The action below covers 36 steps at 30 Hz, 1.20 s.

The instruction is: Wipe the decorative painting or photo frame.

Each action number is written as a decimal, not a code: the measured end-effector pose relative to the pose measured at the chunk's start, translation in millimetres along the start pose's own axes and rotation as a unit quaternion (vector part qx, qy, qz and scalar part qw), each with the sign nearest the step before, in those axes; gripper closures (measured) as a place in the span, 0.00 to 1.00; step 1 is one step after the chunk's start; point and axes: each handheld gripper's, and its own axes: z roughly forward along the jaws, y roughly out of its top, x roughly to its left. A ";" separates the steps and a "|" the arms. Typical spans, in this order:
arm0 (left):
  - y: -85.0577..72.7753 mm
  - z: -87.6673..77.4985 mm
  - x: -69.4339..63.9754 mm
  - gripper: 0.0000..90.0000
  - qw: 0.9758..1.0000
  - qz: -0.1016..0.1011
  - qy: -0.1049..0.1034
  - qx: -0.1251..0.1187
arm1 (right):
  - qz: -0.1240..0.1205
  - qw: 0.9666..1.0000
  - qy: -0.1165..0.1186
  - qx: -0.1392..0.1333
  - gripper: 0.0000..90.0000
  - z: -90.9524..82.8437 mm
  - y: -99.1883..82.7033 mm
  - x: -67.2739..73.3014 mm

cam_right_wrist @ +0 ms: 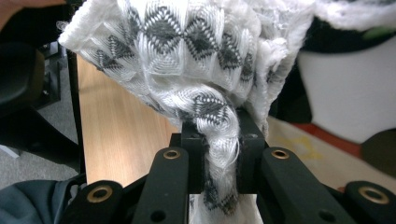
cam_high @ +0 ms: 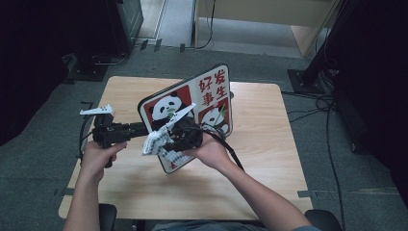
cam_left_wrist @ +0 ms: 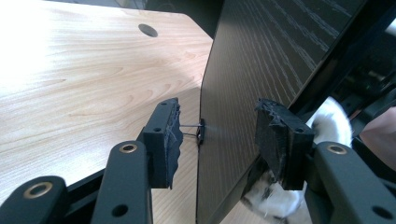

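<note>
Bunched between the closed jaws of the right gripper (cam_right_wrist: 219,154), the white patterned cloth (cam_right_wrist: 187,56) is soft and light, best pinched at a gathered fold. It presses on the panda board (cam_high: 192,103), a stiff panel standing tilted mid-counter (cam_high: 260,163). The left gripper (cam_left_wrist: 217,135) straddles the board's edge, pads apart; that view shows its dark woodgrain back.

The table (cam_high: 269,159) is pale, matt wood-grain laminate. The panda board (cam_high: 211,96) has a glossy printed face and a dark, wood-grained back, perhaps plastic. The cloth (cam_right_wrist: 205,51) is woven white cotton, patterned grey, fuzzy-edged.
</note>
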 end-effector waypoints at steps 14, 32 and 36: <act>-0.5 0.1 0.4 0.56 1.000 -0.002 0.000 -0.002 | 0.001 1.000 0.012 0.011 0.88 16.3 -16.9 -1.2; -1.1 0.3 0.8 0.55 1.000 -0.003 0.002 0.000 | 0.002 1.000 0.020 0.023 0.88 38.1 -43.4 -1.8; -1.3 0.5 0.7 0.54 1.000 -0.003 0.003 -0.001 | 0.009 0.999 0.025 0.026 0.88 43.3 -50.0 -2.6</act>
